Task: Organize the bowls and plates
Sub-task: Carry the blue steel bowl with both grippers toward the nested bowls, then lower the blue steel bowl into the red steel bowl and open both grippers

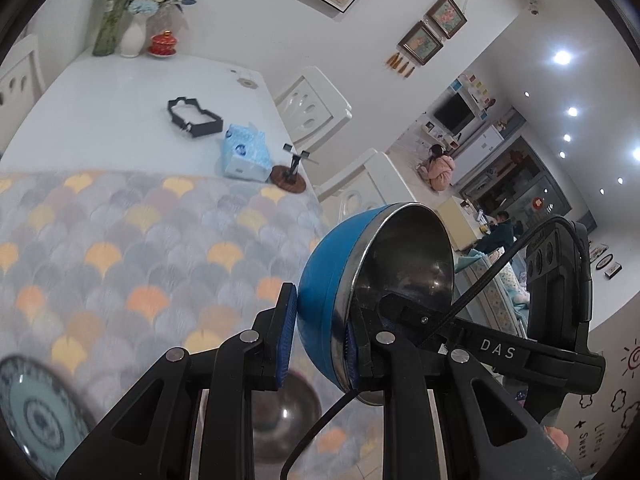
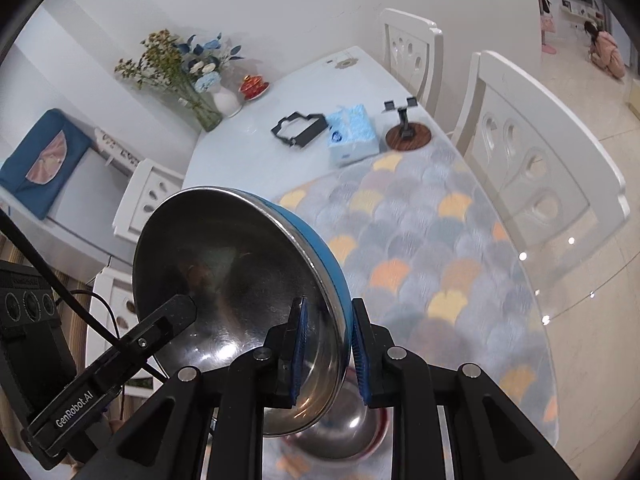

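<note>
A blue bowl with a steel inside (image 1: pixel 340 280) is held up above the table, tilted on its side. My left gripper (image 1: pixel 320 340) is shut on its rim, one pad on the blue outside, one inside. My right gripper (image 2: pixel 328 352) is shut on the rim of the same bowl (image 2: pixel 240 288) from the opposite side. Under the bowl a steel bowl (image 2: pixel 344 432) with a red outside stands on the patterned mat; it also shows in the left wrist view (image 1: pixel 280 412). A blue-and-white patterned plate (image 1: pixel 36 412) lies at the lower left.
The table (image 2: pixel 240 152) has a scallop-patterned mat (image 2: pixel 420 248). Further back are a blue tissue pack (image 2: pixel 352 136), a black frame (image 2: pixel 298 128), a small stand on a wooden coaster (image 2: pixel 408 132), flower vases (image 2: pixel 204 92) and a red lidded cup (image 2: pixel 253 86). White chairs (image 2: pixel 532 152) line the right edge.
</note>
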{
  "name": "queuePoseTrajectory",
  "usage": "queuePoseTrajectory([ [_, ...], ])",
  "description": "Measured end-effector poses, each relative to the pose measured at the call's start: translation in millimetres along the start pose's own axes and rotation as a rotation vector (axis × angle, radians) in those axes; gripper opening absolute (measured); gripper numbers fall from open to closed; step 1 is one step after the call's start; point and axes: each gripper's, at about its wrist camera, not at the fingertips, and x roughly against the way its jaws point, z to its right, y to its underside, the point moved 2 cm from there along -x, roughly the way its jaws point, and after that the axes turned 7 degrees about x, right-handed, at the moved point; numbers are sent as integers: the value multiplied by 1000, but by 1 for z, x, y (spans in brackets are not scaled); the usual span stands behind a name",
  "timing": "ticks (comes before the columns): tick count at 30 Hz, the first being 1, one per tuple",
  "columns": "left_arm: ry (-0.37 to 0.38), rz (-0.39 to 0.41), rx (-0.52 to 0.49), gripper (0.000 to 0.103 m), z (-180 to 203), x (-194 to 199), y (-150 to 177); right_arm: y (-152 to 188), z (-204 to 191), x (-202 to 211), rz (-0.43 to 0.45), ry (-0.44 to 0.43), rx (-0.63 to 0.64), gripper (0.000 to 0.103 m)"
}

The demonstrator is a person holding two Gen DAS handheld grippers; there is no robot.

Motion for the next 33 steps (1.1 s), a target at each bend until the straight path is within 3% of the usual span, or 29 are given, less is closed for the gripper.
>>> queuePoseTrajectory([
  [14,-41,-44,56,18,-33,25,71,83,-21,-3,-82,-10,-1,23],
  [23,-82,-101,75,18,-55,2,104,112,-10,-30,-161,9,-36,23],
  [33,-104,-154,85,18,-66,-24,111,125,14,-63,-240,3,-101,23],
])
